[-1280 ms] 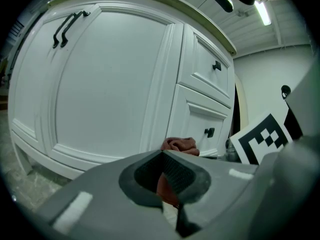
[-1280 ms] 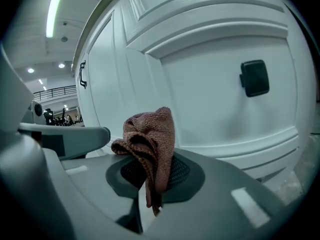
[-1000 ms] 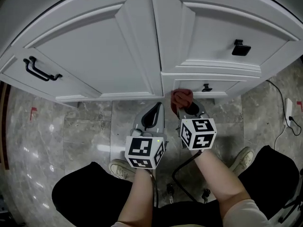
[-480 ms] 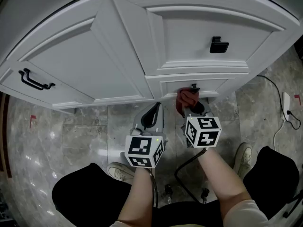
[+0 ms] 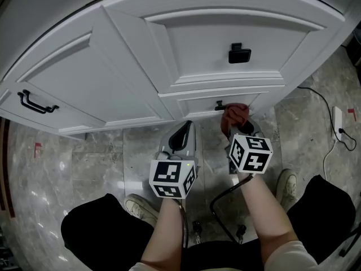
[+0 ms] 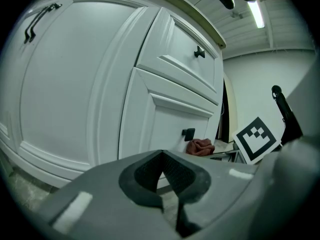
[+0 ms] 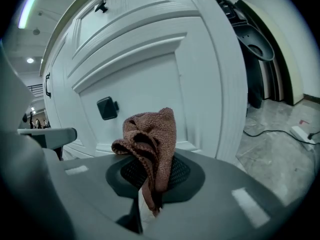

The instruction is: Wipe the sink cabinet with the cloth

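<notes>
Right tongs (image 5: 237, 130) clenched on a bunched brown cloth (image 5: 234, 114), cloth sticking out past the tips toward the white sink cabinet (image 5: 130, 78). Just ahead of these tongs, the low drawer front, its small black knob (image 5: 220, 104) a little left of the cloth; touching or not, unclear. Left tongs (image 5: 182, 134) beside and left of the right pair, pinched shut on nothing, aimed at the cabinet's foot over grey marbled floor (image 5: 84, 157).
</notes>
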Motion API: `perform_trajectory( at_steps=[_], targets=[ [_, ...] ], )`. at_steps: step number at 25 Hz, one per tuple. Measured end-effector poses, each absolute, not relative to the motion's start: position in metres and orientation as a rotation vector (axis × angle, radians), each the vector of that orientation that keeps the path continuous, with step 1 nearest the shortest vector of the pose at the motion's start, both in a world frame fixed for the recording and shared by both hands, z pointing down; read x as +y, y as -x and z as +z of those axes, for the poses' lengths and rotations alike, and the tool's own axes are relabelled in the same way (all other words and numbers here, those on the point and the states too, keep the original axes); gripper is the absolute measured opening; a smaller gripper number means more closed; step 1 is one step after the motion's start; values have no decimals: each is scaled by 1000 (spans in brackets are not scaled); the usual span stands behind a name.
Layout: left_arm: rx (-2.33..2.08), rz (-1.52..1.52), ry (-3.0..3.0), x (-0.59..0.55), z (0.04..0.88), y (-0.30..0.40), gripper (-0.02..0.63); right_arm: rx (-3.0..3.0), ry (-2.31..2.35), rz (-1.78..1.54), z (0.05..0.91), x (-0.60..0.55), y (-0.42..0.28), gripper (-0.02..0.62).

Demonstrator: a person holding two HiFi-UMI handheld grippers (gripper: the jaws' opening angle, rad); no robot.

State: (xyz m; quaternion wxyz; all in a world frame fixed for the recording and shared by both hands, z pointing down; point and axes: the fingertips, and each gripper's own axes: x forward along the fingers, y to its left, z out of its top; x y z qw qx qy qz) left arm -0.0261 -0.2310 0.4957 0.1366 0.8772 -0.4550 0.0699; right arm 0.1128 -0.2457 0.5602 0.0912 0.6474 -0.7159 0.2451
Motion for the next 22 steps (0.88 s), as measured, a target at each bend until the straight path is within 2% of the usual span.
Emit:
perform_trajectory(
  at_steps=[16, 22],
  targets=[
    [-1282, 153, -2559, -237, 486, -20, 0, -1973, -2090, 847, 562, -232, -191, 77],
    [-1259, 95, -2584, -235, 480, -29, 0, -1958, -2117, 786, 555, -229, -210, 75]
  ],
)
